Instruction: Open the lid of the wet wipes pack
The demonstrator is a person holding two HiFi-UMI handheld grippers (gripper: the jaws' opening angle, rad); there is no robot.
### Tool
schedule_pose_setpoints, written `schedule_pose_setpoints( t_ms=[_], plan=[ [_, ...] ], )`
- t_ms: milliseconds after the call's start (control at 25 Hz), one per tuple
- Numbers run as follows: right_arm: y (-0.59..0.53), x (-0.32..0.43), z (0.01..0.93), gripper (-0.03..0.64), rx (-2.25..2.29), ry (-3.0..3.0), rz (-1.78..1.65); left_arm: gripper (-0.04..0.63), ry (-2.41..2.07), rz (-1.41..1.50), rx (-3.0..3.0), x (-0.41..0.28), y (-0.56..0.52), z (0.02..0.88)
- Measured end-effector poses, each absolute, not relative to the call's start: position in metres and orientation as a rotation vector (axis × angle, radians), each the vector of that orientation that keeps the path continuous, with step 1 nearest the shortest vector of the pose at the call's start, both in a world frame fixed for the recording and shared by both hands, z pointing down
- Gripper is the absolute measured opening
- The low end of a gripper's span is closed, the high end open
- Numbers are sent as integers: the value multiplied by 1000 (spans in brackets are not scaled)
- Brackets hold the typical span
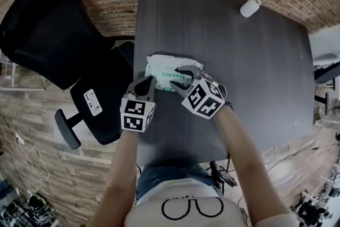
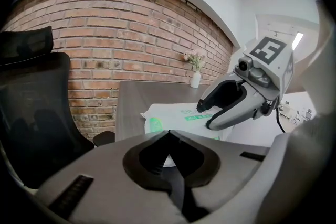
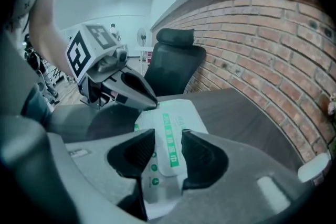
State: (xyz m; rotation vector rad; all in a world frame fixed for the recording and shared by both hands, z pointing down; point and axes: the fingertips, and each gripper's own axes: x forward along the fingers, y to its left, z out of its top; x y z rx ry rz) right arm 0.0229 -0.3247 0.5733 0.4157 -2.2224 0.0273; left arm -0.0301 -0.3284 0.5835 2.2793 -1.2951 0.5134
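A white and green wet wipes pack [image 1: 163,68] lies flat near the left edge of the dark table [image 1: 244,77]. In the right gripper view its white lid flap with a green stripe [image 3: 169,150] lies closed on top of the pack [image 3: 176,115]. My right gripper [image 3: 168,136] is open, tilted down over the pack, with the flap showing between its two pads. My left gripper [image 1: 150,80] is shut with nothing in it, its tip at the pack's near left edge. In the left gripper view the pack [image 2: 170,113] lies just past the closed tips [image 2: 168,135].
A black office chair [image 1: 58,34] stands close to the table's left side. A white vase of pink flowers [image 1: 251,6] stands at the far edge. A brick wall runs behind the table. The person's arms reach in from the near edge.
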Motion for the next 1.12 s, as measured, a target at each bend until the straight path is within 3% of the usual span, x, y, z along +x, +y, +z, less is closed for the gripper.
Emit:
schedule_pose_setpoints(
  t_ms=[520,960,1120],
  plan=[
    [-334,25,566,158,274,-2296,337,-2,-1277,490,2261,-31,-330,584],
    [-329,21,554,160,375,-2259,101,-2,-1273,498,2239,-32,-329,585],
    [-329,20,544,116,423,-2237,-55,-2,-1267,491,2229,-32,-328,585]
  ],
)
